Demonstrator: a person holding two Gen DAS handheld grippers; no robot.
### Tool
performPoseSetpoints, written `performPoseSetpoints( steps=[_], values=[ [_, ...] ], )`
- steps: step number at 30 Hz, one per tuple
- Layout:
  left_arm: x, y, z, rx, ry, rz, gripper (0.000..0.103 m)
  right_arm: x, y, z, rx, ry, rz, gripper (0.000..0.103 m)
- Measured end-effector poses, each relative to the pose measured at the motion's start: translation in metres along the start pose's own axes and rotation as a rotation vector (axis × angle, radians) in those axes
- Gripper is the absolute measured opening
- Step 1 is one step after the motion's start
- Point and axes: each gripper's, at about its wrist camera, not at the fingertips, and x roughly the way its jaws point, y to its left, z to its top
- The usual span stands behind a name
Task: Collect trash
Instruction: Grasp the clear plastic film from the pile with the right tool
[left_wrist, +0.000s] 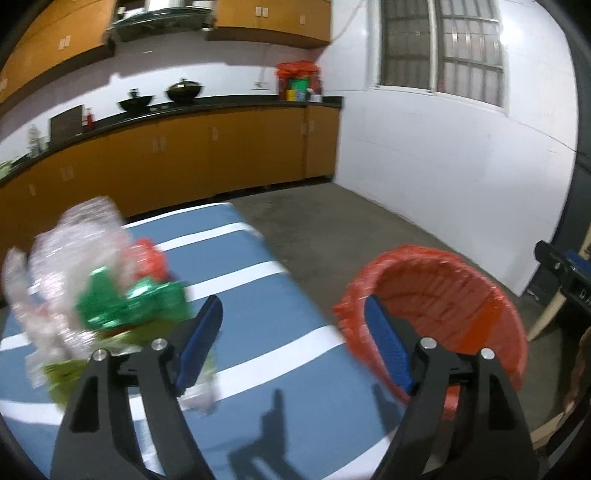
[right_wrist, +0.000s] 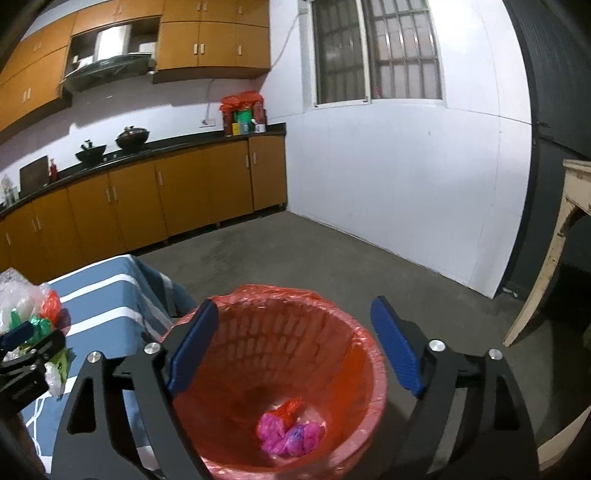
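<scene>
A pile of trash, clear plastic, green foil and a red scrap, lies on the blue striped tablecloth at the left. My left gripper is open and empty, just right of the pile above the cloth. A red-lined waste basket stands on the floor to the right of the table. My right gripper is open and empty above the basket. Pink and red crumpled trash lies in the basket's bottom. The pile and the left gripper show at the right wrist view's left edge.
Orange kitchen cabinets with a dark counter holding woks run along the back. A white wall is at the right. A cream wooden table leg stands at the far right. Grey concrete floor lies beyond the basket.
</scene>
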Motion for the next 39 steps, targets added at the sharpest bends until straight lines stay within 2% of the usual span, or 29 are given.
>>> performPoseSetpoints(
  steps=[7, 16, 19, 24, 29, 35, 39],
  values=[
    [-0.036, 0.065, -0.019, -0.088, -0.014, 0.143, 0.08, -0.006, 0.037, 0.001, -0.043, -0.01, 0.082, 0.088],
    [-0.071, 0.158, -0.047, -0.225, -0.005, 0.334, 0.081, -0.009, 0.116, -0.009, -0.144, 0.025, 0.26, 0.088],
    [-0.079, 0.182, -0.052, -0.251, -0.006, 0.374, 0.081, -0.004, 0.147, -0.017, -0.17, 0.068, 0.343, 0.081],
    [-0.081, 0.211, -0.057, -0.287, 0.006, 0.409, 0.081, 0.006, 0.198, -0.035, -0.23, 0.155, 0.474, 0.065],
    [-0.074, 0.235, -0.053, -0.328, 0.005, 0.433, 0.081, 0.015, 0.237, -0.052, -0.301, 0.221, 0.565, 0.062],
    [-0.057, 0.248, -0.045, -0.338, 0.013, 0.418, 0.08, 0.02, 0.266, -0.063, -0.369, 0.272, 0.61, 0.061],
    [-0.042, 0.245, -0.042, -0.318, 0.035, 0.399, 0.078, 0.027, 0.28, -0.071, -0.436, 0.304, 0.597, 0.057]
  ],
)
